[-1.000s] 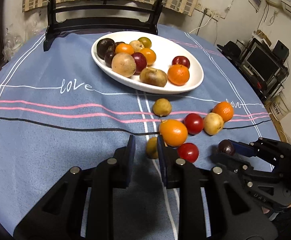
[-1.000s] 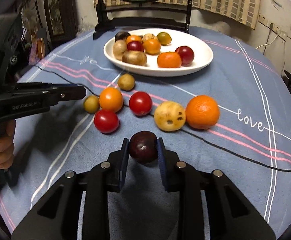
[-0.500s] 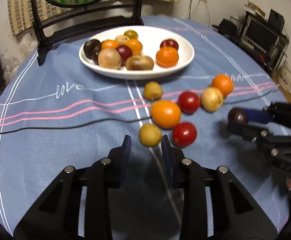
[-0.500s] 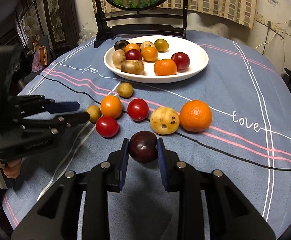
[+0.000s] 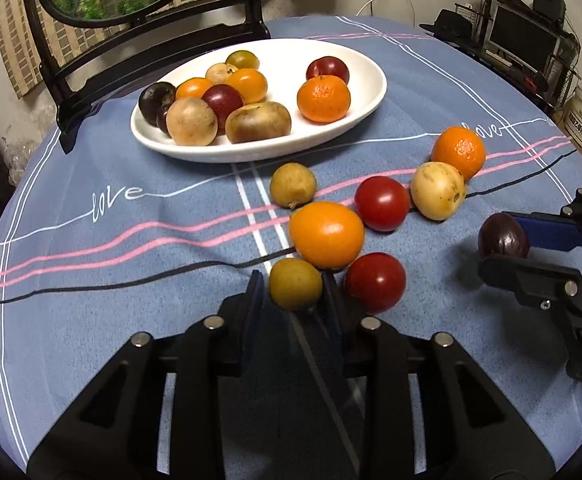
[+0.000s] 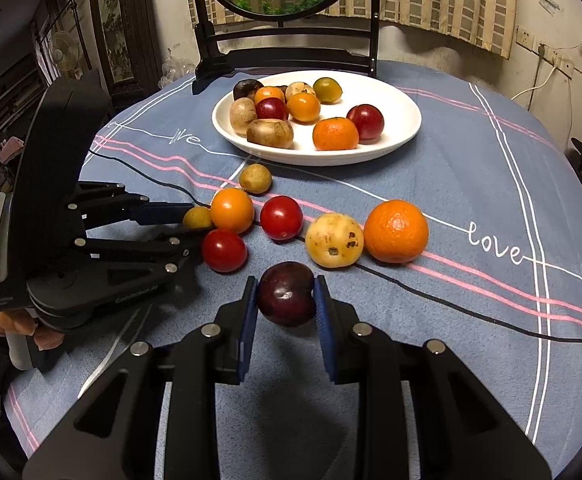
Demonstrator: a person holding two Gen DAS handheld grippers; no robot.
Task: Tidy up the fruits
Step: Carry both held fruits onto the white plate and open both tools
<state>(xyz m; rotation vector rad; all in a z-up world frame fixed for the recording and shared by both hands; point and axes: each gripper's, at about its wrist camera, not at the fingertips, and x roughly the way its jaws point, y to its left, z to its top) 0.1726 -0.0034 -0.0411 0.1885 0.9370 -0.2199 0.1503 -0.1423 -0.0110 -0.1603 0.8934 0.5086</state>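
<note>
The left gripper point(image 5: 293, 296) has moved in, jaws closing around a near yellow-green fruit point(image 5: 295, 284); the right gripper point(image 6: 287, 300) keeps its dark plum point(image 6: 287, 294) clamped, short of the far plate point(image 6: 407, 136).

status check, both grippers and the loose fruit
Right gripper shut on dark plum, held above cloth. Left gripper closing round small yellow fruit. Orange and tomato crowd it.
</note>
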